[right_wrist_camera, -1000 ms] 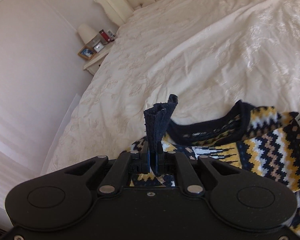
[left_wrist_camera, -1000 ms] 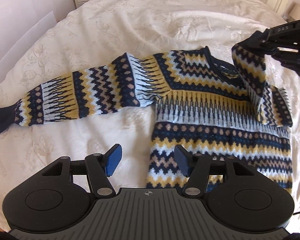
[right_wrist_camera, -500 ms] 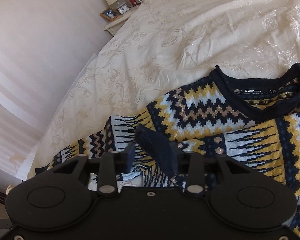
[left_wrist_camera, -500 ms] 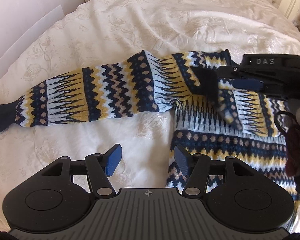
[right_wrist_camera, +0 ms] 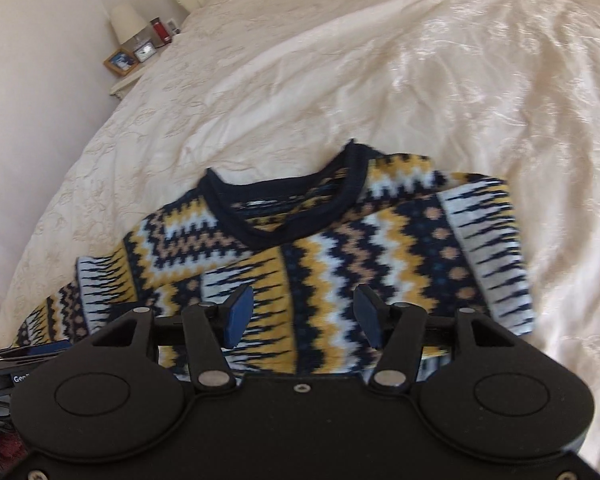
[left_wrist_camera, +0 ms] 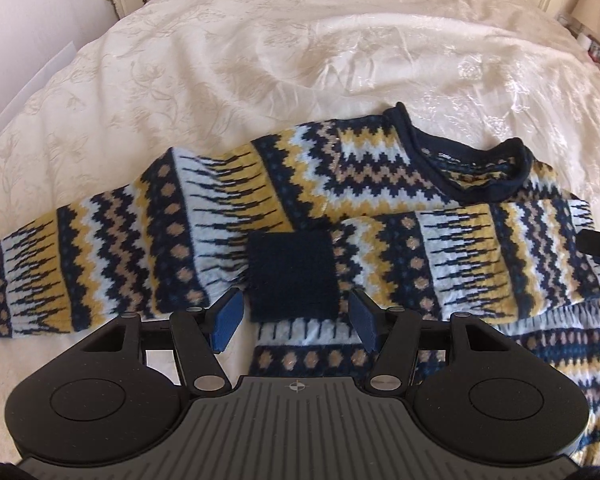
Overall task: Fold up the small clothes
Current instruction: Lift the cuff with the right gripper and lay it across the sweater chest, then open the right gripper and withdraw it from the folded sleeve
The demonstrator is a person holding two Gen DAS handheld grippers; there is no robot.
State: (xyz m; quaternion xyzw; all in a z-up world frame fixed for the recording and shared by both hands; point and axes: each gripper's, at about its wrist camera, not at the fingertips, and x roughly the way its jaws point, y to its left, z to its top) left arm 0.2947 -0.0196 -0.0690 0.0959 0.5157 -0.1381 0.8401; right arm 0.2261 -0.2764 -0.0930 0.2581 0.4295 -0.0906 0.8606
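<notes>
Sweater flat on bedspread; one sleeve folded across chest.

Sweater on bed, 1 sleeve folded across chest

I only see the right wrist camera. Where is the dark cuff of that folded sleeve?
Observer: The navy cuff lies flat on the chest of the sweater, just ahead of the left gripper.
Operator: Is that gripper holding it?
Observer: No. Its jaws are open and grip nothing.
Operator: What about the other sleeve?
Observer: The other sleeve is spread straight out sideways on the bedspread, not yet folded.
</notes>
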